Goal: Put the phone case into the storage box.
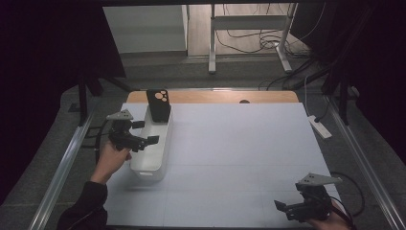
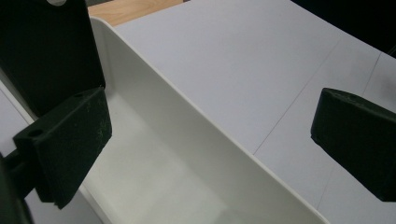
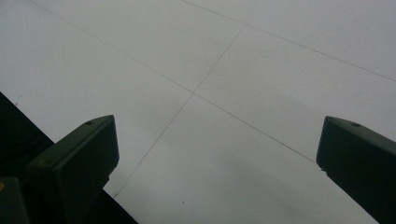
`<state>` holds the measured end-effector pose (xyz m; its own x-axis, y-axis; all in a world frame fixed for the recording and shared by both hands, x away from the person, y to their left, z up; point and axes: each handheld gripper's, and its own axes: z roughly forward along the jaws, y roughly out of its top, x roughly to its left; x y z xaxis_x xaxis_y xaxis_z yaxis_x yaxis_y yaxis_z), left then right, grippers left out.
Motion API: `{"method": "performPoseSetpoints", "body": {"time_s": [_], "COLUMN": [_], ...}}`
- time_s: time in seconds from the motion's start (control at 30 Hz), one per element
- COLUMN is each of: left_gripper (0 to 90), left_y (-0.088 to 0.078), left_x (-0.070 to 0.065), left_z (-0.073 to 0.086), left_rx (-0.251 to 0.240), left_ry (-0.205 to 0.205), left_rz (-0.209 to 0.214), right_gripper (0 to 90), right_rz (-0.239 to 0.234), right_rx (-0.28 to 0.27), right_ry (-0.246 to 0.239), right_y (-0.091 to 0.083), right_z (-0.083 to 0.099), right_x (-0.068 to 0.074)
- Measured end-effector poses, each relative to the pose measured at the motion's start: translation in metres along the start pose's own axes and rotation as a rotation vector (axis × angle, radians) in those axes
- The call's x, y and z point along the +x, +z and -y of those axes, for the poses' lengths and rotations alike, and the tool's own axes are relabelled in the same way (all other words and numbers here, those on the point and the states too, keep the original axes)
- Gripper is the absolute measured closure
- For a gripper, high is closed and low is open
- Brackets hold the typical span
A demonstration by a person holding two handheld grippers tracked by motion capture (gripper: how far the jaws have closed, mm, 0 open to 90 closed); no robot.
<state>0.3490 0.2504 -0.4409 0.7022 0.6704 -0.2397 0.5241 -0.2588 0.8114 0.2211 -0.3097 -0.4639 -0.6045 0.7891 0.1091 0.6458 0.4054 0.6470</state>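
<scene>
A long white bin [image 1: 164,140] lies on the left part of the white table, its inside bare in the left gripper view [image 2: 154,182]. A black phone case [image 1: 159,105] with camera cut-outs stands upright in the bin's far end, and its dark back [image 2: 46,51] rises at the upper left of the left gripper view. My left gripper [image 1: 146,132] hovers open over the bin's left rim, one jaw above the inside and the other toward the table [image 2: 212,140], holding nothing. My right gripper [image 1: 283,209] sits open at the table's near right corner, over bare table [image 3: 215,158].
The white table top [image 1: 239,143] has a wooden strip [image 1: 215,97] along its far edge. Metal rails [image 1: 62,167] run along both sides. A white power strip [image 1: 320,127] and cables lie on the floor to the right.
</scene>
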Motion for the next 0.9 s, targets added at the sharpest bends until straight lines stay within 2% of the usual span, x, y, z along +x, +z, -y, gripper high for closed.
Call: {"method": "performPoseSetpoints", "body": {"time_s": [0.07, 0.43, 0.53, 0.73, 0.9], "left_gripper": [0.0, 0.0, 0.0, 0.0, 0.0], "left_y": [0.0, -0.007, -0.011, -0.018, -0.022], "left_x": [-0.002, -0.014, -0.02, -0.028, -0.035], "left_z": [0.002, 0.009, 0.012, 0.018, 0.021], "left_rx": [-0.011, -0.028, -0.019, -0.043, -0.042], "left_ry": [-0.005, -0.005, 0.002, 0.01, 0.021], "left_rz": [0.011, 0.004, -0.014, -0.03, -0.039], "right_gripper": [0.0, 0.0, 0.0, 0.0, 0.0], "right_rz": [0.0, -0.001, 0.0, -0.001, -0.001], "right_rx": [0.0, 0.0, 0.0, -0.002, -0.006], "right_ry": [0.0, -0.002, -0.002, -0.002, 0.0], "right_y": [0.0, 0.0, 0.0, 0.0, -0.001], "right_z": [0.0, 0.0, 0.0, 0.0, 0.0], "right_x": [0.0, 0.0, 0.0, 0.0, 0.0]}}
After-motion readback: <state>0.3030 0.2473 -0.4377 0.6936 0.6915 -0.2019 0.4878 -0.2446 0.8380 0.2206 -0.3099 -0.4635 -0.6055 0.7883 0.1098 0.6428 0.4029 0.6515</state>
